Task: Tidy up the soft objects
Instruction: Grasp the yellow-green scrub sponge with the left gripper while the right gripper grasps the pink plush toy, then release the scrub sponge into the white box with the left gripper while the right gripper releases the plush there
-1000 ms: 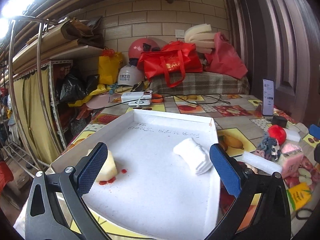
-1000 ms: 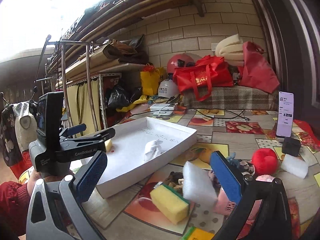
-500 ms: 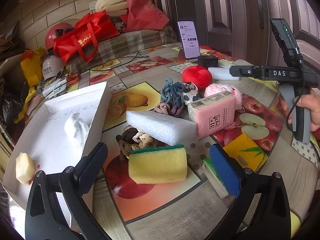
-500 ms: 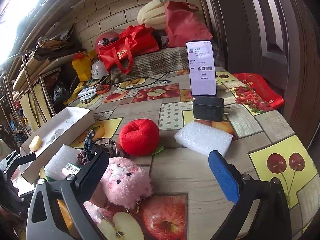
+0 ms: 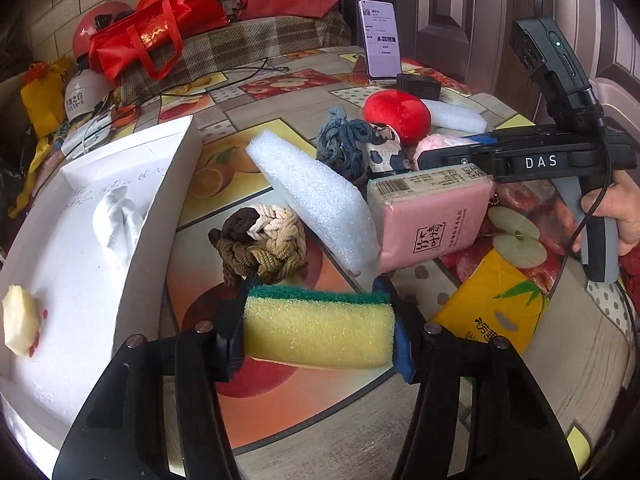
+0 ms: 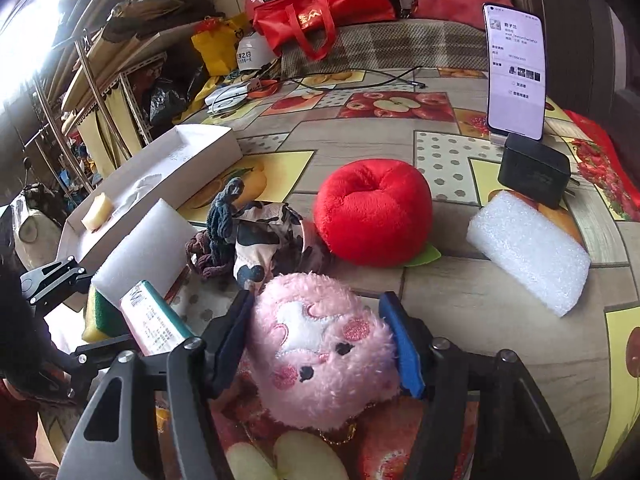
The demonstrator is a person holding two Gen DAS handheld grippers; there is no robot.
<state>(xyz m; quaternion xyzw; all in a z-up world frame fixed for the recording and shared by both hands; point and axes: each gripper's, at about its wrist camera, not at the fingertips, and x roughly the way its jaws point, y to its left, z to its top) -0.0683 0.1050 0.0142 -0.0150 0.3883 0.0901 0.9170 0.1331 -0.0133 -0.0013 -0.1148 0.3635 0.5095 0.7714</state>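
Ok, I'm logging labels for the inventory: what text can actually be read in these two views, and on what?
"DAS": white letters on the right gripper body, left wrist view.
Pink tissue pack: barcode and Chinese characters, too small to read.
Yellow tissue pack: Chinese characters, partly cut off, unreadable.
White helmet: Chinese characters, blurred.
Red bag: gold print, unreadable.
Phone screen: text too small.
White tray: faint handwriting, illegible.

pink plush (image 6: 324, 348) underside hidden btwn fingers | tray (image 5: 80, 264) left edge cut off | phone (image 6: 515, 72) txt unreadable
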